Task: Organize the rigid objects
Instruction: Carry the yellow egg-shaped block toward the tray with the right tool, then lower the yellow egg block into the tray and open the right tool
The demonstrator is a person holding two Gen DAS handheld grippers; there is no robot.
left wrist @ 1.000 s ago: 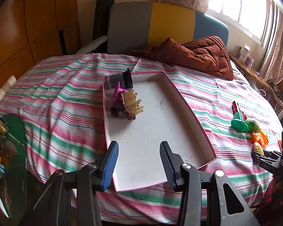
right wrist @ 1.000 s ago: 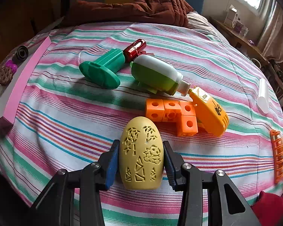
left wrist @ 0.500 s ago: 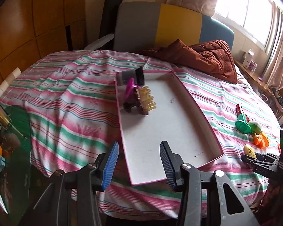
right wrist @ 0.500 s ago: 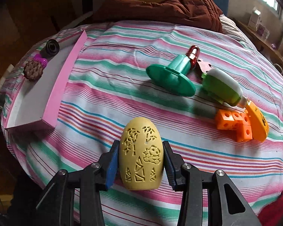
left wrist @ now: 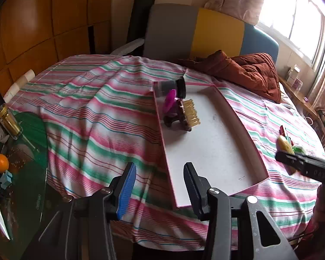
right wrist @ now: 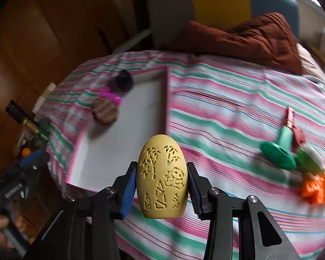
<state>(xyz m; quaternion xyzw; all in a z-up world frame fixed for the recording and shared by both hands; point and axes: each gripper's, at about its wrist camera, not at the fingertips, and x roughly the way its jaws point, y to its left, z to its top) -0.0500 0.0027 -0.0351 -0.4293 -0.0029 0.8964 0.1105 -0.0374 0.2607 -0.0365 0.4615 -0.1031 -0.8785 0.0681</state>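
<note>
My right gripper [right wrist: 161, 186] is shut on a yellow carved egg [right wrist: 162, 176] and holds it in the air near the front right corner of the pink-rimmed white tray [right wrist: 127, 134]. The egg also shows in the left wrist view [left wrist: 284, 144], just right of the tray [left wrist: 218, 151]. In the tray's far left corner lie a brown brush [left wrist: 187, 114], a magenta piece [left wrist: 170, 104] and a dark cylinder [left wrist: 173, 86]. My left gripper [left wrist: 159, 186] is open and empty, low at the tray's near left corner.
On the striped bedspread to the right lie a green stamp-like toy [right wrist: 279, 151], a green and white bottle [right wrist: 311, 159], a red item [right wrist: 290, 117] and orange blocks [right wrist: 316, 189]. A brown quilt [left wrist: 249, 73] lies at the back. A glass side table [left wrist: 17, 151] with a jar and an orange stands to the left.
My right gripper has lifted the egg off the bedspread and carried it left toward the tray. My left gripper has drawn back and to the left, still open.
</note>
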